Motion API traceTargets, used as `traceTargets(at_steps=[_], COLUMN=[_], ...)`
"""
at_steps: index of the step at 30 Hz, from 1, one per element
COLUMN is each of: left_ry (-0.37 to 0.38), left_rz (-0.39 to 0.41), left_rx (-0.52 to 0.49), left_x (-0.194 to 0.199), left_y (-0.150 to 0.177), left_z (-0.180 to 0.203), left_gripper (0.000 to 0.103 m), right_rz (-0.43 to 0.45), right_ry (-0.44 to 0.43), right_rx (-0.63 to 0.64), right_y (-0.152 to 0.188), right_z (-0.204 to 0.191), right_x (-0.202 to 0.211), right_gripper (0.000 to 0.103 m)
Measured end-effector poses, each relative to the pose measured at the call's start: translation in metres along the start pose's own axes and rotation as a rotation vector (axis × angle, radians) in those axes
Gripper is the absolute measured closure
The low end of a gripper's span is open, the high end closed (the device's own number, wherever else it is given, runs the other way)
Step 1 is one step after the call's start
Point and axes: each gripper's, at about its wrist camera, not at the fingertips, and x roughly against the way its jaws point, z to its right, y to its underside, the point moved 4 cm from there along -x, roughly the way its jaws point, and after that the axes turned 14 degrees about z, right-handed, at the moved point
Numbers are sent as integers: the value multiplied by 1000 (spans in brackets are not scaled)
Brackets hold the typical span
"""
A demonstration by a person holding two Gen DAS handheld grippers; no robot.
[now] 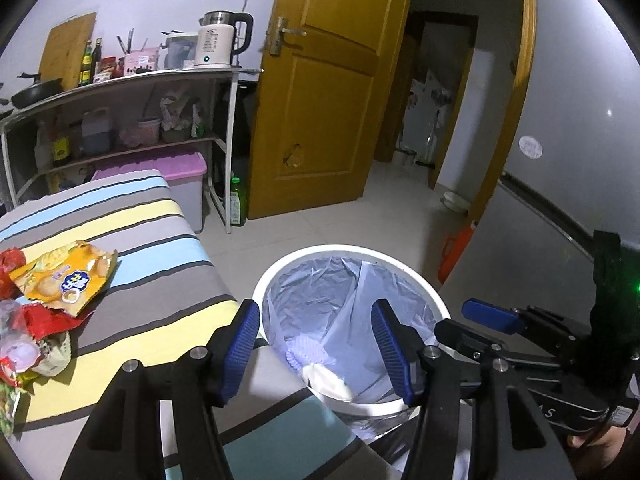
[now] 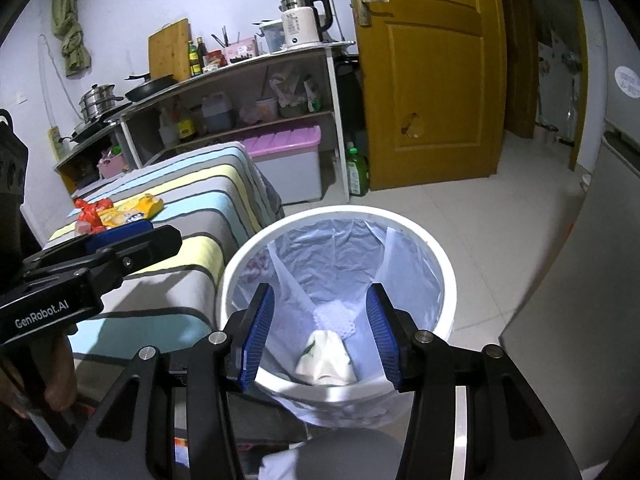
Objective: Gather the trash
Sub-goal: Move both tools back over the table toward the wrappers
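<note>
White plastic, the bin [image 2: 432, 280] stands on the floor against the striped bed [image 1: 160, 280], its liner holding crumpled white trash [image 2: 326, 358]. I hold my left gripper [image 1: 316, 348] and right gripper [image 2: 320, 334] over the bin, both with jaws spread and empty. Snack wrappers [image 1: 60, 280] lie on the bed beside the bin.

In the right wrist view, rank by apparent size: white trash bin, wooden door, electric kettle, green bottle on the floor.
Largest to smallest as they look:
1. wooden door
2. white trash bin, though nearness inflates it
3. electric kettle
4. green bottle, close to the kettle; unsure
</note>
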Motion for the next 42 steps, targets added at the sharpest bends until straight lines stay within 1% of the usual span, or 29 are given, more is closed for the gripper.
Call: traceTargets(at_steps=[11,20,28,30,35,42], left_ry=[-94,-228,-355,-375,-440,-499], left_rz=[96,133,140,135,132,132], left_rx=[32,65,94,102,130,146], left_x=[59,112,153,162,176,188], left_y=[-6,2,18,22,25,24], left_z=[-28,-73,-123,-135,-168,-202], left_gripper=[45,45,45,45,45,45], right_rz=[26,10,-24,-34,-52,-69], right_ry=[-64,-148,-234,-257,-318,-386], right_rx=[39,94,140,145,157,163], right_y=[-7,-3,5,6,5,2], right_z=[-38,-86,-135,-146,-174,-210], right_x=[14,15,6,3,-8,-26], right_gripper=[54,54,54,54,54,54])
